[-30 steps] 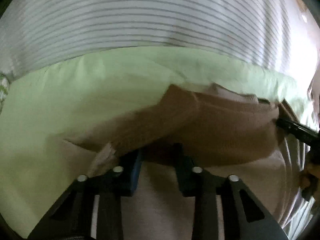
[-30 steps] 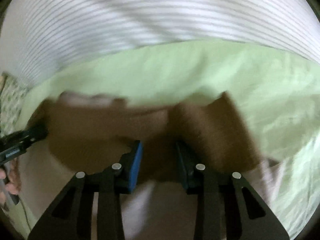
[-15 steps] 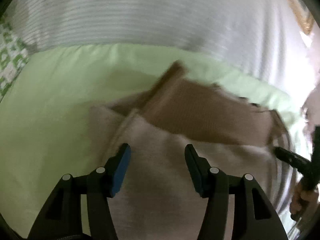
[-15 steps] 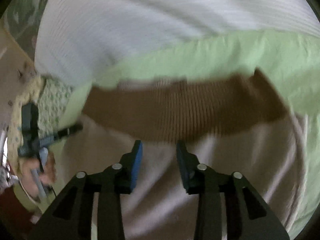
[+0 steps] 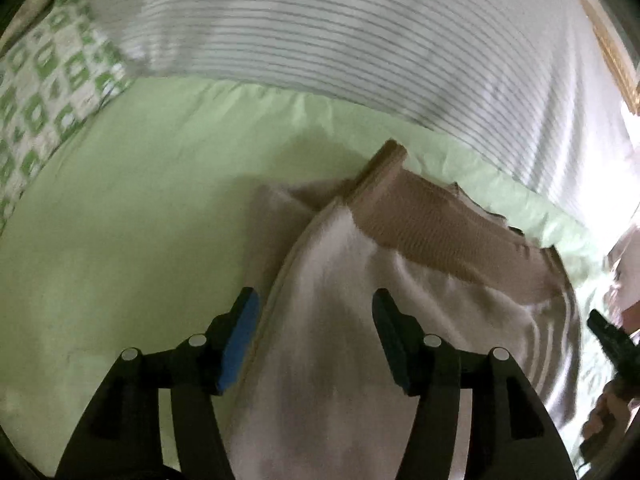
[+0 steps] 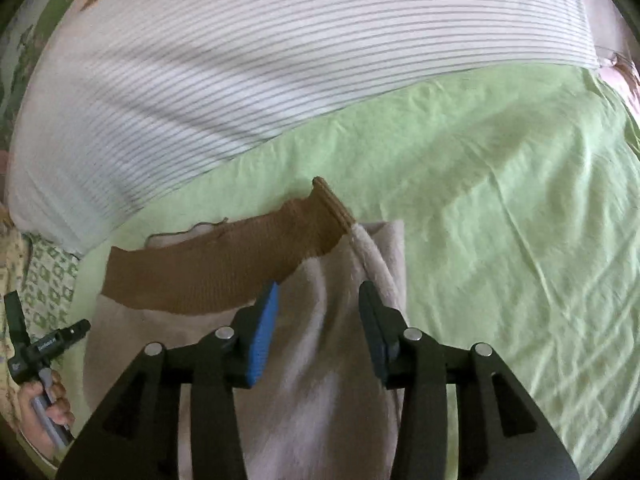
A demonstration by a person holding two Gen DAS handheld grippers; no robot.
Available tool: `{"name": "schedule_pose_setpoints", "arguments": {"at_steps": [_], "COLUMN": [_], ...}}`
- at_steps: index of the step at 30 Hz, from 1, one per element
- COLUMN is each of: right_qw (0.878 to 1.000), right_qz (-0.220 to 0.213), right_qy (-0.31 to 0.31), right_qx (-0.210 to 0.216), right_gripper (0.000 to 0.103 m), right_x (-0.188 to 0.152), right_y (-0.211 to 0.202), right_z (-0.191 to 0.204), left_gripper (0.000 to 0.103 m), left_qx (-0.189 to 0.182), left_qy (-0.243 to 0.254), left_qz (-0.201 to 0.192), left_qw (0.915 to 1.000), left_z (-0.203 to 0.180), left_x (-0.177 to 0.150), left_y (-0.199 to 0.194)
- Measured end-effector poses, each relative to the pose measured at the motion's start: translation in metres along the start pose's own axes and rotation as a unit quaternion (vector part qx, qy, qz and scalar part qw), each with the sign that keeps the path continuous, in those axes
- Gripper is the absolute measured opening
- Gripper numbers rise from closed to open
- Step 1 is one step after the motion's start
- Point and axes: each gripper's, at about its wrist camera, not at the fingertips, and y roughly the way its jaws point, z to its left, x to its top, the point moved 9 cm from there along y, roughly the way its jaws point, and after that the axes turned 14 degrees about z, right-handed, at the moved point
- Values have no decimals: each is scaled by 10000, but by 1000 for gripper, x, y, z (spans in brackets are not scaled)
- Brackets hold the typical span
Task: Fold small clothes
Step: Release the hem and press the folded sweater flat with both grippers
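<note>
A small pale pink fleece garment [image 5: 332, 344] with a brown ribbed band [image 5: 444, 236] lies folded on a light green sheet [image 5: 120, 240]. My left gripper [image 5: 314, 312] is open and empty, its jaws wide apart over the garment's left edge. In the right wrist view the same garment [image 6: 316, 360] and its brown band [image 6: 208, 272] lie below my right gripper [image 6: 318, 306], which is open and empty above the garment's right edge. The left gripper's body [image 6: 44, 348] shows at far left there, held in a hand.
A white pillow with thin grey stripes [image 6: 240, 60] lies across the back of the bed. A green and white patterned cloth [image 5: 48, 80] is at the left. The green sheet [image 6: 500, 240] stretches wrinkled to the right. The right gripper's body [image 5: 612, 344] shows at the right edge.
Both grippers have let go of the brown band and opened. They have pulled back toward the near side, and the garment now lies flat on the sheet.
</note>
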Motion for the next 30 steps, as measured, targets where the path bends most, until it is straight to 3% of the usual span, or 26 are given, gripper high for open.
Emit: {"name": "schedule_pose_setpoints", "arguments": {"at_steps": [7, 9, 15, 22, 30], "right_qw": [9997, 9995, 9989, 9986, 9965], "right_qz": [171, 261, 312, 322, 697], "right_qy": [-3, -11, 145, -60, -363], "right_qx": [189, 197, 327, 410, 269], "right_gripper": [45, 46, 46, 46, 46], "right_x": [-52, -68, -97, -104, -90], "right_y": [-2, -3, -13, -14, 30], "right_z": [34, 37, 42, 56, 62], "left_gripper": [61, 66, 66, 69, 72], "left_qx": [299, 390, 82, -186, -456], "left_qy": [-341, -427, -829, -1234, -1792], "left_qz": [34, 33, 327, 588, 882], "left_qw": [9990, 9983, 9960, 9904, 9788], "left_z": [16, 24, 42, 47, 48], "left_x": [-62, -82, -119, -132, -124], "left_y": [-20, -27, -28, -12, 13]}}
